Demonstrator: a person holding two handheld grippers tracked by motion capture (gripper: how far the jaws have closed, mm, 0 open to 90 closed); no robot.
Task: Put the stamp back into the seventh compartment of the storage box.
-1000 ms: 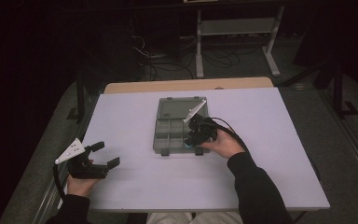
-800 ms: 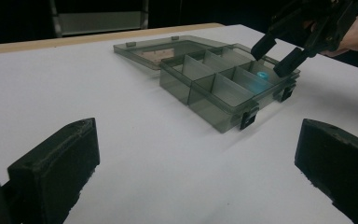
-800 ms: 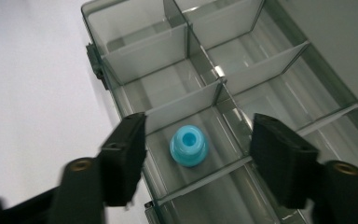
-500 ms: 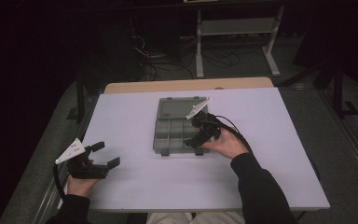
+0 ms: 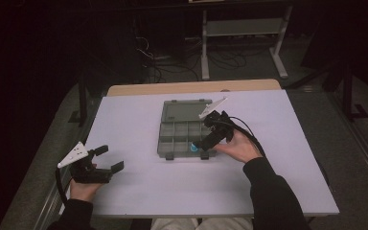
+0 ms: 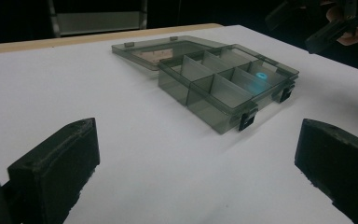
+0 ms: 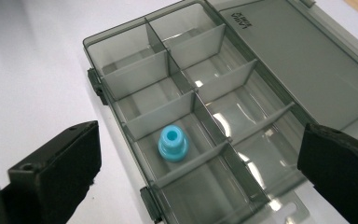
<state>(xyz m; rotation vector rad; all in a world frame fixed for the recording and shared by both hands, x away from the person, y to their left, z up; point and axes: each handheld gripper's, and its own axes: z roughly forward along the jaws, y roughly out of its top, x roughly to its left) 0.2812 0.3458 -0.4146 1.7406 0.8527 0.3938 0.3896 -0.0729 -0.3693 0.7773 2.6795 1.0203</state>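
High view: my right gripper (image 5: 202, 145) hangs over the near right corner of the grey organizer box (image 5: 184, 129) at mid-table, its jaws having just been opening, and the small blue part (image 5: 193, 147) lies in the box just beside the tips. My left gripper (image 5: 109, 158) sits well apart at the near left of the white table (image 5: 139, 191), jaws spread with nothing between them.

Left gripper view: my 2 black jaws stand wide over bare table. Beyond them the box lies with its lid flat behind it, the blue part (image 6: 261, 75) glowing in a compartment on the front row (the row with the 2 black latches).

Right gripper view: my jaws are spread wide, 1 at each lower corner, gripping nothing. Between them and below, the blue part (image 7: 172, 143) stands upright on its wider base, hole facing up, in a compartment along the latch side of the box (image 7: 307, 79), clear of both jaws.
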